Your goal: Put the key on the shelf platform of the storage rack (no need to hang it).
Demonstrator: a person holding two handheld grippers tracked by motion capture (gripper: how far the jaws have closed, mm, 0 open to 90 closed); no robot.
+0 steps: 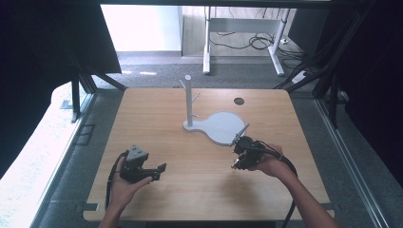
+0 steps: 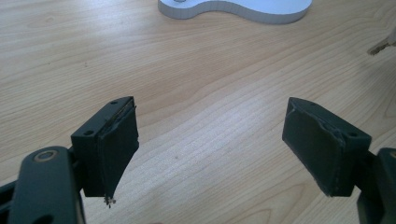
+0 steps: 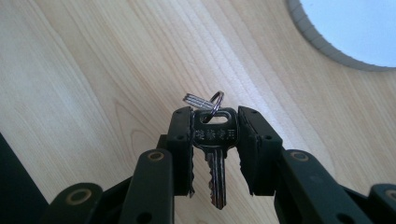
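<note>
Beside white base (image 3: 355,28) edge, key (image 3: 215,140) between fingers (image 3: 180,140).

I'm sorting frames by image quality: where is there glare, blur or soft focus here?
High view: daylight blows out the floor at left and behind the wooden table. Left gripper view: the white flat stand base is soft, the open left gripper sharper. Right gripper view: the silver key in the right gripper is crisp.

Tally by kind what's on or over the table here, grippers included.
Grippers: 2, left and right
Keys: 1, key on a ring
Stands: 1, white stand with pegged post
Total: 4
</note>
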